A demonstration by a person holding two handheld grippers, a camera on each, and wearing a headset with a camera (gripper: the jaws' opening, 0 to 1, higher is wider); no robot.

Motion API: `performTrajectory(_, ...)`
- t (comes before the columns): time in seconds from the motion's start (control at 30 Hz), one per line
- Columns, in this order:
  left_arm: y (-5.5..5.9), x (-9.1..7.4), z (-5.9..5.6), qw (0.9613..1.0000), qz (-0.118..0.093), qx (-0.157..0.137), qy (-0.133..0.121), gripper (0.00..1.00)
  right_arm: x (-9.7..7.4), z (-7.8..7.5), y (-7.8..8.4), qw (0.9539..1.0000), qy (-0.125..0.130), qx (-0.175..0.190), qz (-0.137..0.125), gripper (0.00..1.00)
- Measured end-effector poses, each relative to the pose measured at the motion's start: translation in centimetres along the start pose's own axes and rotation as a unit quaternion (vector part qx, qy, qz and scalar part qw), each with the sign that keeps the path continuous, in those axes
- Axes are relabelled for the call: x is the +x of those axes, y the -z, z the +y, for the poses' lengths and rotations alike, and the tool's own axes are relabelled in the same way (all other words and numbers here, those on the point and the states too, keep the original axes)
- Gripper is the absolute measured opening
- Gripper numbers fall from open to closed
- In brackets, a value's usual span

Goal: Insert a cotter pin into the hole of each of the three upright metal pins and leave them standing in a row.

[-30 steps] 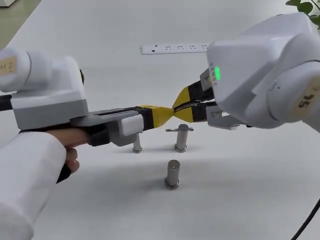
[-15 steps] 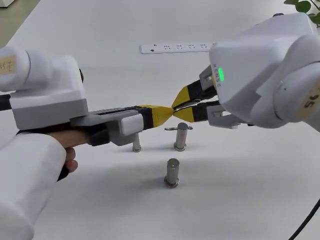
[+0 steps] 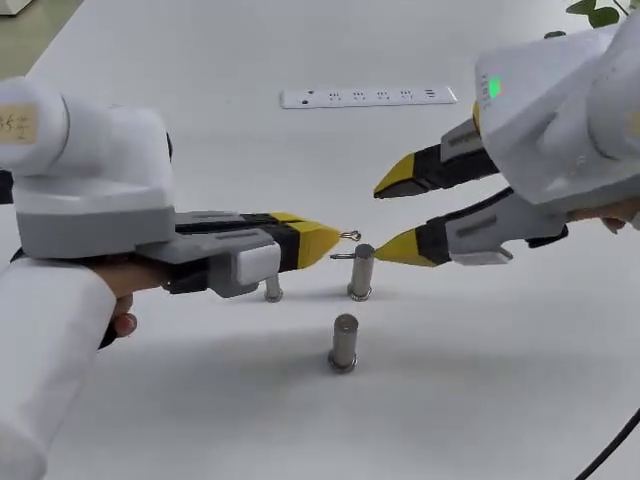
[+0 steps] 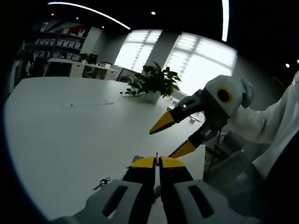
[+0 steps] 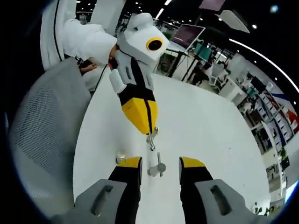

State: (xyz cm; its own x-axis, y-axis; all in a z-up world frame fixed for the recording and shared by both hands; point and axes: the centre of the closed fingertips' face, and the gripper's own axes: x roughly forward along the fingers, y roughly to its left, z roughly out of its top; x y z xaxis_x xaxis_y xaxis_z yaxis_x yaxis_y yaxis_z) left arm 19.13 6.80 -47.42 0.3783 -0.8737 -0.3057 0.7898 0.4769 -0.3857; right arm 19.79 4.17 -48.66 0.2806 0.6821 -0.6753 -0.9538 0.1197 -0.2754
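My left gripper (image 3: 333,238) has its jaws pressed together on a cotter pin (image 3: 350,236), and the looped end of the pin stands out past the yellow tips. In the left gripper view the same pin is a thin line rising between the closed tips. My right gripper (image 3: 380,225) has its jaws wide apart, and its lower tip is just beside the top of the middle metal pin (image 3: 361,278). This pin stands upright on the white table (image 3: 480,380) with a second cotter pin (image 3: 342,257) lying across through its hole. The held cotter pin hangs a little above it. The left metal pin (image 3: 273,291) stands near it, partly hidden behind my left gripper, so I cannot tell its hole. The front metal pin (image 3: 344,343) stands upright closer to me, apart from the other two. A power strip (image 3: 370,96) lies at the far side of the table.
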Motion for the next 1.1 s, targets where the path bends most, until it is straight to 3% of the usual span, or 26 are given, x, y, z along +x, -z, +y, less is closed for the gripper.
performTrajectory(0.1, 0.0, -0.1, 0.0, 0.9993, 0.005, 0.036, -0.005, 0.00, 0.1, 0.4, 0.1, 0.9982, -0.024, 0.051, -0.022, 0.30)
performTrajectory(0.17, 0.4, -0.2, -0.1, 0.9967, 0.024, 0.077, -0.009, 0.00, 0.2, 0.8, 0.1, 0.9965, -0.034, 0.070, -0.032, 0.30)
performTrajectory(0.33, 0.5, -0.3, -1.1, 0.9889, 0.033, 0.145, 0.006, 0.00, 0.7, 2.3, 0.1, 0.9888, -0.073, 0.121, -0.046, 0.28)
performTrajectory(0.5, 0.6, -0.3, -1.5, 0.9854, 0.039, 0.165, 0.017, 0.00, 0.8, 3.4, -0.2, 0.9850, -0.101, 0.126, -0.060, 0.24)
performTrajectory(0.57, 0.5, -0.4, -1.8, 0.9811, 0.038, 0.188, 0.024, 0.00, 0.8, 3.6, -0.3, 0.9856, -0.103, 0.120, -0.060, 0.19)
performTrajectory(0.67, 0.5, -0.4, -2.4, 0.9799, 0.035, 0.192, 0.038, 0.00, 1.0, 3.9, -0.2, 0.9869, -0.107, 0.109, -0.052, 0.18)
performTrajectory(0.77, 1.4, -0.2, -2.8, 0.9734, 0.062, 0.214, 0.055, 0.00, 1.1, 4.3, -0.4, 0.9855, -0.115, 0.111, -0.056, 0.16)
performTrajectory(0.83, 1.9, 0.0, -3.1, 0.9712, 0.072, 0.218, 0.062, 0.00, 1.1, 4.7, -0.6, 0.9845, -0.123, 0.110, -0.059, 0.14)
performTrajectory(0.93, 2.1, 0.2, -3.5, 0.9710, 0.071, 0.216, 0.073, 0.00, 1.2, 5.3, -0.5, 0.9847, -0.134, 0.099, -0.052, 0.08)
performTrajectory(1.0, 2.5, 0.5, -3.7, 0.9674, 0.078, 0.228, 0.077, 0.00, 1.3, 5.6, -0.3, 0.9859, -0.135, 0.087, -0.045, 0.07)
performTrajectory(1.1, 2.8, 0.8, -3.8, 0.9659, 0.084, 0.231, 0.081, 0.00, 1.3, 6.0, -0.1, 0.9849, -0.143, 0.088, -0.045, 0.03)
